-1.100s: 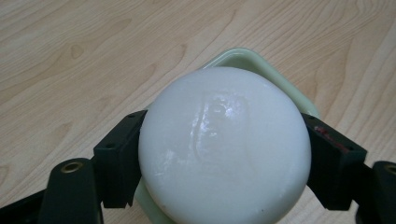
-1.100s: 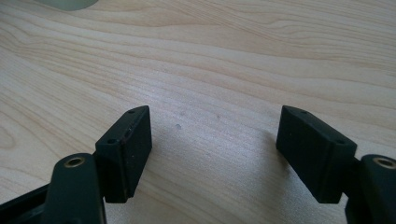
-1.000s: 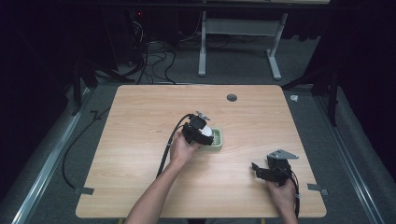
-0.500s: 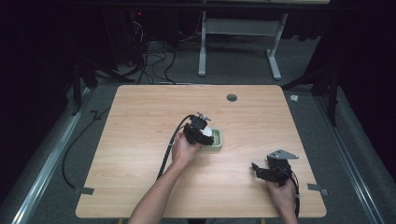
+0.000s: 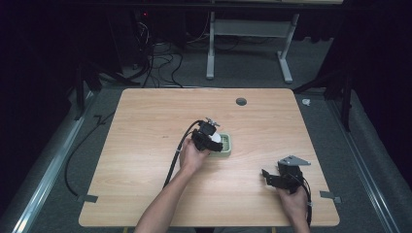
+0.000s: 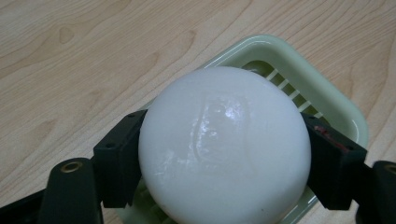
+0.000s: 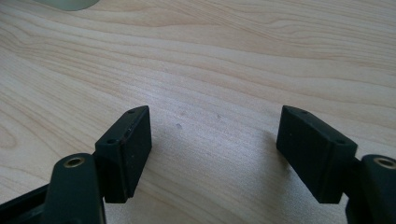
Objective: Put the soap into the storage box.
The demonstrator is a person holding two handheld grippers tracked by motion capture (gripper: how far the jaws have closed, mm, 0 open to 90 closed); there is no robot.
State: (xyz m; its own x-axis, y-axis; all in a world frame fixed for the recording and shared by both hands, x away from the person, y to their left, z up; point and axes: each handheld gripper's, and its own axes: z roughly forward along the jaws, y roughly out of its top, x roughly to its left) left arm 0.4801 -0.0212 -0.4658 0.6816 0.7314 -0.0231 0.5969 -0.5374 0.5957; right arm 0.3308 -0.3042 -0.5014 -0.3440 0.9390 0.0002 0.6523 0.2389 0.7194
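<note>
The left claw [image 6: 224,154] pinched a smooth, glossy white ball [image 6: 224,147], one black jaw pressed against each side of it. The ball hung directly over a pale green plastic tray with a slatted bottom [image 6: 322,100]; whether it touched the slats could not be told. In the high view the left claw [image 5: 210,139] sat near the middle of the light wooden counter [image 5: 145,126], over the near left part of the tray [image 5: 227,145], with the ball [image 5: 214,139] showing as a white patch beside the black body. The person's left hand [image 5: 192,158] gripped it from the near side, and its cable trailed back along the forearm.

The right claw [image 7: 212,149] stood spread, its two black jaws well apart with bare wood grain between them and nothing held. In the high view the right claw [image 5: 269,177] rested low at the near right part of the counter, well apart from the tray, held by the person's right hand [image 5: 291,201].
</note>
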